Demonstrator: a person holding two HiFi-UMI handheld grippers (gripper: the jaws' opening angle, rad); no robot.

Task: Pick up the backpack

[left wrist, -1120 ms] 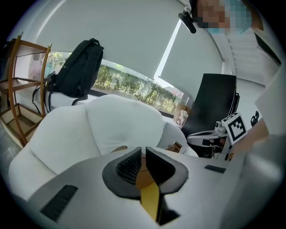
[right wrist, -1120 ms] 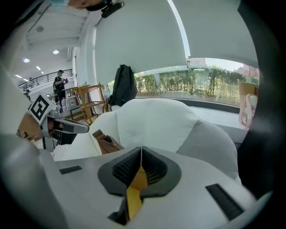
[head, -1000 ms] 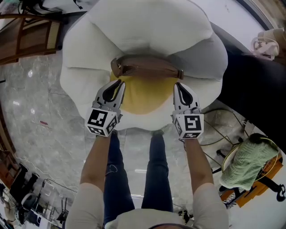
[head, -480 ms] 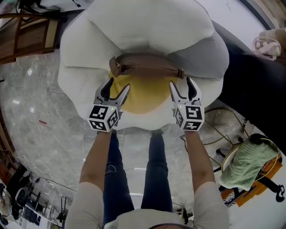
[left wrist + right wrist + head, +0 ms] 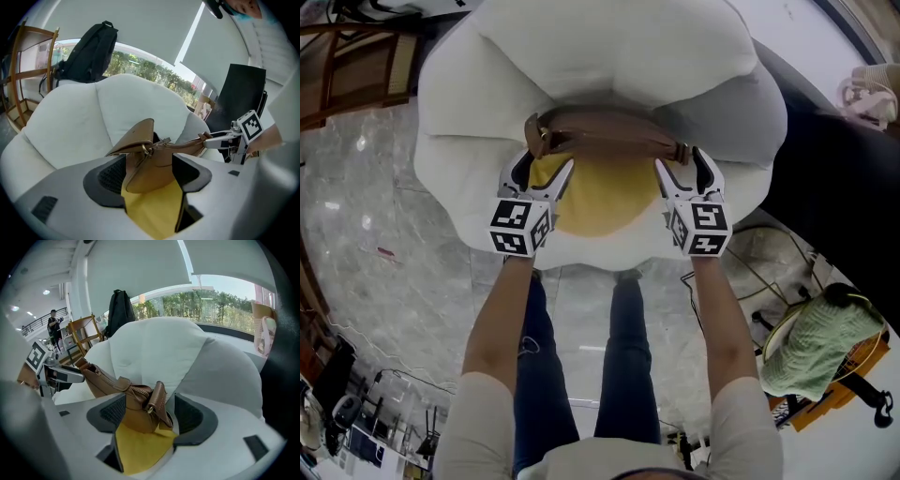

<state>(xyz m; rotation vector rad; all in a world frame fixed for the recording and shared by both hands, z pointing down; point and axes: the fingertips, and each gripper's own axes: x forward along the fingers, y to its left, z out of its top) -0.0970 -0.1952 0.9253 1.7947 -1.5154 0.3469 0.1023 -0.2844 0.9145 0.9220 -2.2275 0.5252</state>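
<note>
Big white armchair (image 5: pixel 600 56) fills the top half of my head view, puffy lobes all round, with a yellow seat pad (image 5: pixel 605 202) at its middle. Across the back of that pad, against the backrest, lies the brown bag (image 5: pixel 605 136), lengthways from left to right. I take it for the backpack I'm after.

Left gripper (image 5: pixel 547 164) sits at the bag's left end and right gripper (image 5: pixel 682 161) at its right end. Both have just been opening and now stand spread wide. In the left gripper view the bag's end with its strap ring (image 5: pixel 149 159) sits between the jaws. In the right gripper view the buckled end (image 5: pixel 143 404) does the same. The pads don't look to be pressing yet, so nothing is gripped.

So the approach looks done to me. Closing on both ends and lifting are still to come.

Room to move looks good. The chair's soft lobes rise behind and beside the bag, so a lift should come up and toward me. Its front rim is just below the grippers. The marble floor (image 5: pixel 384 244) at lower left is open. Cables (image 5: pixel 769 272) and a dark block (image 5: pixel 825 187) crowd the right side, so I'd keep clear of those.
</note>
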